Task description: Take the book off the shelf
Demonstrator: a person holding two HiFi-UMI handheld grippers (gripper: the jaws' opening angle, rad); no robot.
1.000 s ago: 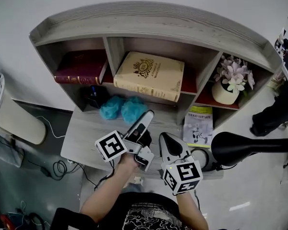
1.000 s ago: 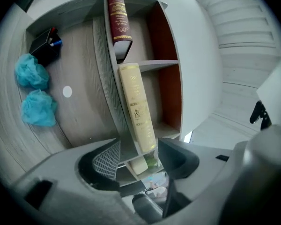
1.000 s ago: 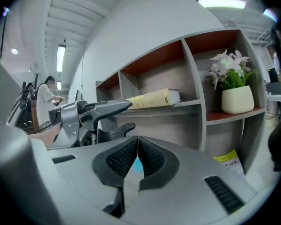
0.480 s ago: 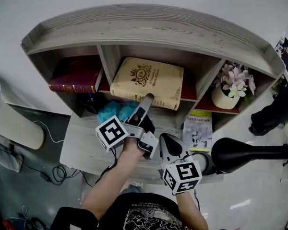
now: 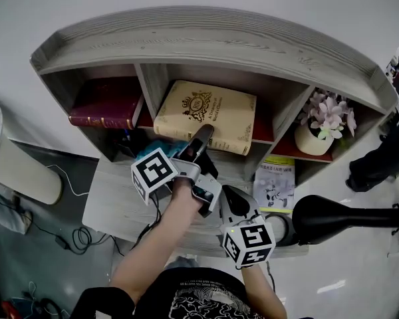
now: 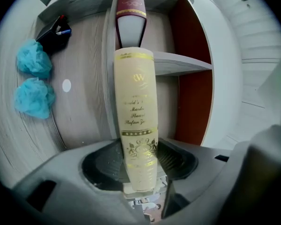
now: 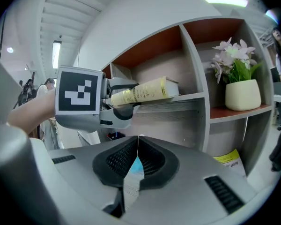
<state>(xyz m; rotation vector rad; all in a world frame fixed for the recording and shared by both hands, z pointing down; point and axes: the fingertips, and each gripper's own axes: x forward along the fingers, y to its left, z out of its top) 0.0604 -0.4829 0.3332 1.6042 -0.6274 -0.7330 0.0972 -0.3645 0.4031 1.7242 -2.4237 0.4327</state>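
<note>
A thick cream book with gold print [image 5: 206, 115] lies flat in the middle compartment of the grey wooden shelf [image 5: 206, 38]. My left gripper [image 5: 203, 135] reaches up to its near edge. In the left gripper view the book's spine [image 6: 136, 102] runs down between the jaws of the left gripper [image 6: 139, 158]; they are closing, and the pads touch the spine on both sides. The right gripper view shows the same grip on the book [image 7: 140, 92] from the side. My right gripper [image 5: 229, 195] hangs lower over the desk, its tips [image 7: 137, 144] shut together on nothing.
A maroon book [image 5: 106, 104] lies in the left compartment. A white pot of flowers [image 5: 319, 135] stands in the right one. Two blue fluffy balls [image 6: 33, 95] and a black pen holder [image 6: 54, 32] sit on the desk. A yellow-and-white booklet [image 5: 274, 178] and a black lamp [image 5: 339, 211] are at the right.
My left gripper has moved up from over the desk to the cream book's near edge, and its jaws now hold the spine between them. The right gripper has barely moved.
</note>
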